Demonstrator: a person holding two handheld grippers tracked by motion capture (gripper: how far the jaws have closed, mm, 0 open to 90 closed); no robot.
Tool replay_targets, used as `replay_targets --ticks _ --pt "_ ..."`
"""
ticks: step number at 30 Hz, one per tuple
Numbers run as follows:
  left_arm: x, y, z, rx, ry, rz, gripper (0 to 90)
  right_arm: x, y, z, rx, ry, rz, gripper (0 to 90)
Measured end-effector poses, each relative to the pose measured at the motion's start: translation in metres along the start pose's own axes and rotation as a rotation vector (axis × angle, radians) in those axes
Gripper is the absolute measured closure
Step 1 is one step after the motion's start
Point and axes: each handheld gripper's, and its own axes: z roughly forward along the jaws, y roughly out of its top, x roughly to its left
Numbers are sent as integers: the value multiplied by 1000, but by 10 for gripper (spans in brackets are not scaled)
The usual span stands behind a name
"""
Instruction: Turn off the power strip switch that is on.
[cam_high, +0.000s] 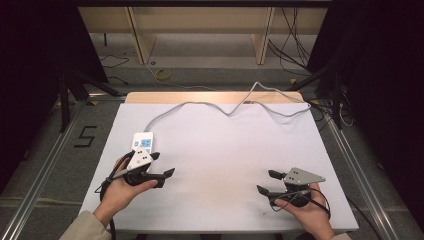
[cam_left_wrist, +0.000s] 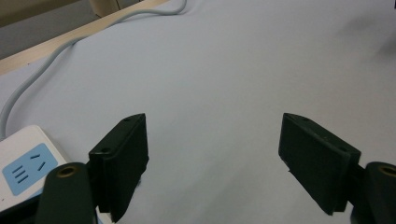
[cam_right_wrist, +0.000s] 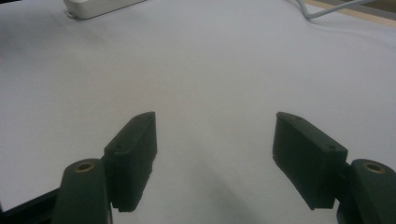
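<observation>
Left hand-held gripper (cam_high: 164, 163) hovers low over the white-covered bench (cam_high: 225, 150), its jaws spread wide with nothing between them; the left gripper view shows bare cloth in the gap. Just beside it, at its outer side, lies the white power strip (cam_high: 142, 142) with blue socket faces, close to the near jaw but not pinched. From the strip a grey cable (cam_high: 225, 107) snakes along the far edge of the bench. The right hand-held gripper (cam_high: 266, 181) sits well apart near the bench's right front, held in the person's right hand (cam_high: 307, 212), its jaws likewise spread and holding nothing. In the right gripper view the power strip (cam_right_wrist: 100, 7) lies far off.
</observation>
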Motion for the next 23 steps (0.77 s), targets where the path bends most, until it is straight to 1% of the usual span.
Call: replay_targets --ticks 3,6,9,12,13,15,18,20,23 --pt "-2 -8 -3 -6 -2 5 234 1 0 0 1 0 -1 316" --pt "-3 -14 -7 -8 11 22 231 1 0 0 3 0 -2 316" --pt "-3 -19 -11 -14 11 9 227 1 0 0 4 2 -3 316" --pt "-4 -24 -14 -11 15 4 225 1 0 0 4 1 -5 316" --pt "-4 -25 -14 -5 17 10 225 0 0 0 3 3 -5 316" --pt "-4 -26 -14 -6 17 0 226 0 0 0 4 5 -6 316" --pt "-3 -27 -13 -7 22 -2 226 0 1 0 5 5 -9 316" --pt "-2 -27 -12 -10 23 -12 225 0 1 0 5 5 -9 316" --pt "-1 -28 -12 -7 28 -10 225 0 0 0 4 5 -7 316"
